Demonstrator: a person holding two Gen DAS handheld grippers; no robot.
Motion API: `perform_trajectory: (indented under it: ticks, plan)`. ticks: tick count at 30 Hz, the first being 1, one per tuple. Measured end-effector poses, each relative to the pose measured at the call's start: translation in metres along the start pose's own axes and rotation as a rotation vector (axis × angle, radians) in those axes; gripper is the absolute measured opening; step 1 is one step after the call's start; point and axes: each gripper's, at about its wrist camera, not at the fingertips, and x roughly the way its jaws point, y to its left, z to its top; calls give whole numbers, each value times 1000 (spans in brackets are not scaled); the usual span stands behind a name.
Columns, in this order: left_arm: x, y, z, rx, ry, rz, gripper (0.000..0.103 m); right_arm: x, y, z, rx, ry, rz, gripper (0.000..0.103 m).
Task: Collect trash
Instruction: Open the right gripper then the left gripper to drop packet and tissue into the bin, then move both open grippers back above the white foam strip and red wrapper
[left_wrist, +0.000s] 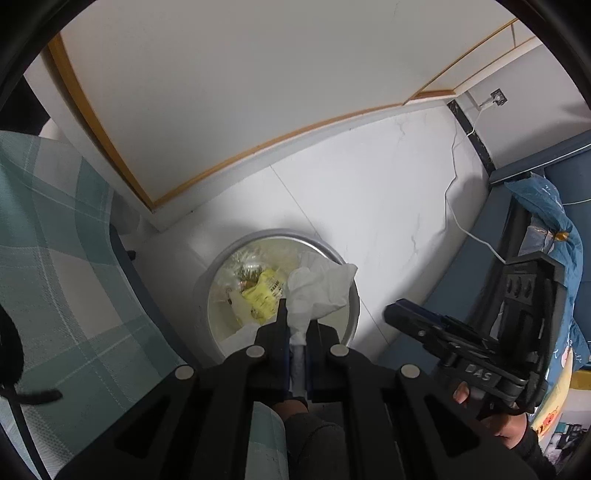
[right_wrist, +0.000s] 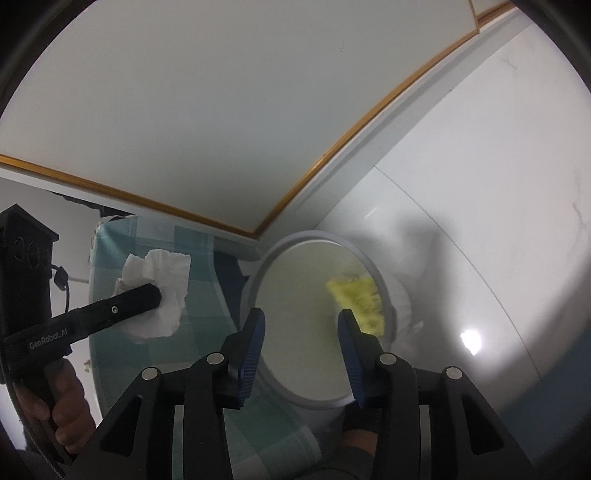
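My left gripper (left_wrist: 297, 325) is shut on a crumpled white tissue (left_wrist: 317, 291) and holds it above the near rim of a round white trash bin (left_wrist: 352, 317). The bin holds a yellow wrapper (left_wrist: 262, 293) and clear plastic. In the right wrist view the left gripper (right_wrist: 157, 295) holds the tissue (right_wrist: 155, 291) left of the bin (right_wrist: 280, 258), over the checked cloth. My right gripper (right_wrist: 301, 328) is open and empty above the bin's near side, with a blurred yellow wrapper (right_wrist: 356, 301) beyond its right finger. The right gripper also shows in the left wrist view (left_wrist: 391, 314).
A teal checked cloth (left_wrist: 55, 258) lies left of the bin. A white wall panel with wood trim (left_wrist: 221, 173) stands behind it. A white cable (left_wrist: 452, 192) runs across the white tiled floor. Blue furniture with a blue bag (left_wrist: 546, 210) stands at the right.
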Motion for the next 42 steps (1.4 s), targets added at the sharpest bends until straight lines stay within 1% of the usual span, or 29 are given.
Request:
perform_trajectory:
  ticks: [1,2,3,4,5,8,13,16,17,19,20,22,27,28,30,31,33,37,40,42]
  plan:
    - [1,0,0,-2,6,1,2,-3,-2,-1,11,-6,-2,45]
    - [3,0,0,-5,15,2,2,-7,-4,-2,21,-14,-6,52]
    - [5,0,0,-10,19,1,2,-10,-5,-2,29,-21,-10,56]
    - [6,0,1,-15,26,-1,2,-11,-7,-3,36,-26,-14,67]
    - [8,0,1,-22,34,-4,2,-14,-9,-4,47,-31,-21,74]
    - [14,1,0,-40,76,-27,2,-16,-11,-5,51,-20,-47,75]
    - [21,-3,-1,-39,108,-5,3,-21,-10,-7,44,-22,-81,83]
    - [27,1,-1,-65,138,3,4,-25,-8,-8,42,-30,-80,84]
    - [29,1,-1,-72,148,5,5,-25,-8,-8,43,-31,-81,84]
    - [29,-1,-1,-71,152,18,17,-27,-7,-8,45,-33,-82,84]
    - [28,-1,-1,-69,144,33,30,-27,-8,-8,45,-34,-83,84]
    - [26,-1,-1,-70,121,53,42,-29,-8,-8,48,-36,-86,84]
    - [24,0,-4,-60,102,67,43,-33,-8,-8,52,-47,-93,86]
    - [24,-1,-5,-58,99,71,45,-33,-8,-8,52,-49,-94,86]
    - [22,0,-7,-53,85,90,55,-35,-8,-9,53,-53,-94,87]
    - [20,0,-7,-53,76,100,56,-35,-7,-9,52,-55,-94,87]
    - [14,0,-9,-54,51,109,59,-36,-6,-10,50,-57,-94,87]
    - [-4,4,-13,-59,-7,133,59,-42,1,-10,38,-64,-97,87]
    - [-21,8,-18,-80,-62,119,60,-50,7,-9,29,-79,-103,87]
    - [-38,10,-22,-92,-108,122,60,-59,14,-7,19,-104,-103,87]
